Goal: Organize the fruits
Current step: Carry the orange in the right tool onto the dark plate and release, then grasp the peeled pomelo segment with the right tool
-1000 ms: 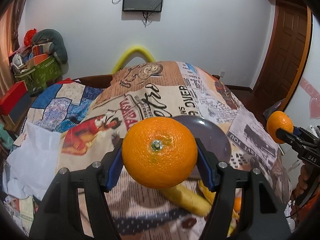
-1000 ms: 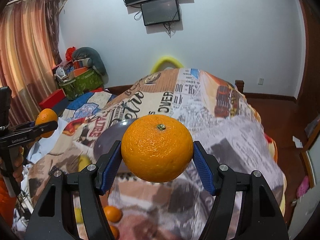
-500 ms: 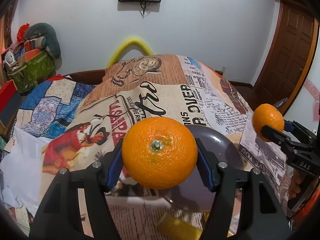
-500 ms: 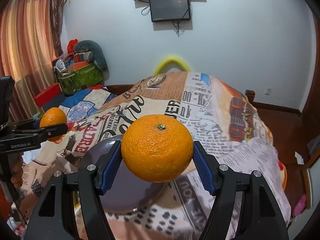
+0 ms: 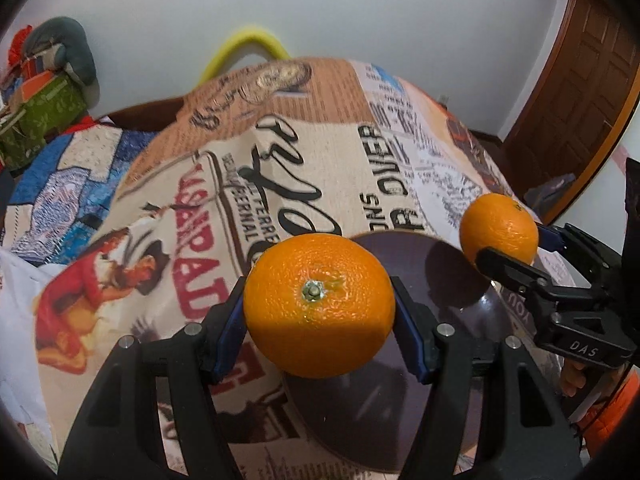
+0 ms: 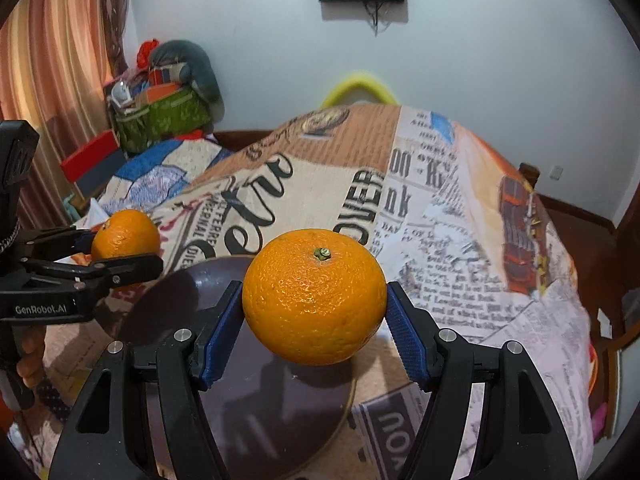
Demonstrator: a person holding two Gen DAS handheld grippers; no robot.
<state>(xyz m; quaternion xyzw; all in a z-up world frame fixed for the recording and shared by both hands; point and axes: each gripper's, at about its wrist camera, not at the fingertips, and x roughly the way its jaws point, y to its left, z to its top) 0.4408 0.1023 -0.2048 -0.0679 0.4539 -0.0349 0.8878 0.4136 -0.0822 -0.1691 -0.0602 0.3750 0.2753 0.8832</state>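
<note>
My left gripper [image 5: 320, 312] is shut on an orange [image 5: 319, 305], held over the near left part of a dark plate [image 5: 452, 264]. My right gripper [image 6: 314, 300] is shut on a second orange [image 6: 314, 297], held over the same dark plate [image 6: 180, 292], which has nothing on it. In the left wrist view the right gripper's orange [image 5: 499, 229] hangs above the plate's right rim. In the right wrist view the left gripper's orange [image 6: 125, 233] hangs by the plate's left rim.
The plate lies on a bed with a newspaper-print cover [image 5: 304, 152]. A green bag with clutter [image 6: 160, 116] stands at the back left. A wooden door [image 5: 580, 80] is at the right. A yellow hoop [image 6: 358, 84] leans behind the bed.
Both grippers have moved forward over the bed and closer together, each carrying its orange. The plate now lies under them; the bananas and loose oranges near the front have dropped out of view.
</note>
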